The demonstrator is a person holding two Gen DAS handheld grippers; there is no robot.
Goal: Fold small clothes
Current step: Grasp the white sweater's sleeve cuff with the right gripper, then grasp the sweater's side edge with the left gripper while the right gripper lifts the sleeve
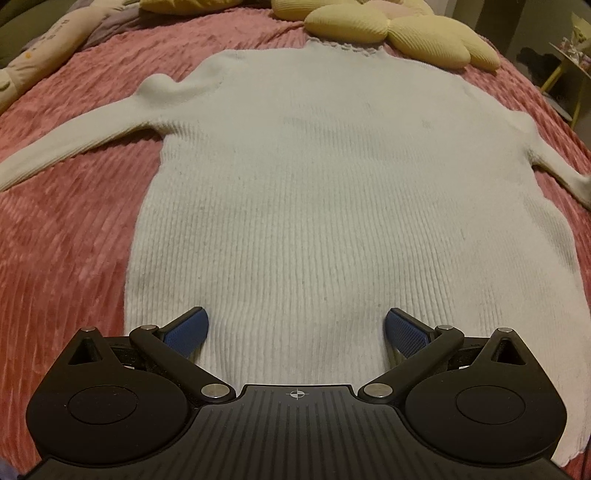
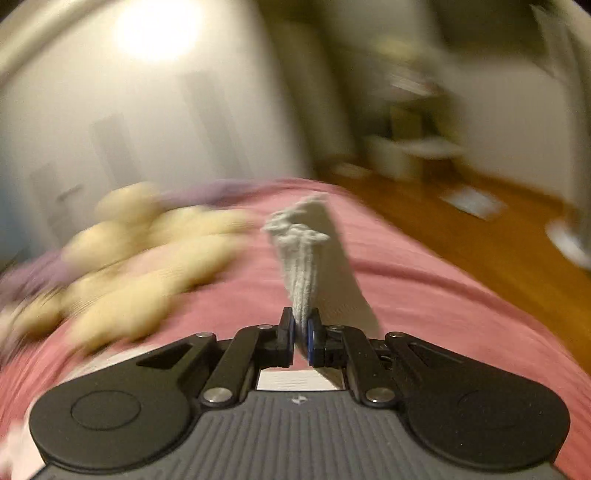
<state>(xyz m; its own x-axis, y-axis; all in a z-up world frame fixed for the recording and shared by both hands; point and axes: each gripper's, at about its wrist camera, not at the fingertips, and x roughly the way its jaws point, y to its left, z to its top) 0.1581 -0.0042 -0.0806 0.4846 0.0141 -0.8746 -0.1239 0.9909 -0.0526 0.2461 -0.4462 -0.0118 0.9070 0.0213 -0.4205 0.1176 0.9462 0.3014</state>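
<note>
Risk: the cuff of the right sleeve may slip from my right gripper, because only a thin bunch of knit is pinched and that view is blurred by fast motion.
Risk 2: the sweater body may drag on the pink bed cover.
Right pose: low over the bed, fingers closed on the sleeve.
Left pose: my left gripper hovers near the hem, fingers wide, holding nothing.
Sweater: flat on the bed, collar near the yellow cushion.

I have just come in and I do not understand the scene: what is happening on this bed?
A person is folding a white knit sweater spread flat on a pink bedspread. The left hand-held gripper is open above the hem and holds nothing. The right hand-held gripper is shut on a sleeve cuff; that view is blurred. Yellow cushions lie beyond the collar.
</note>
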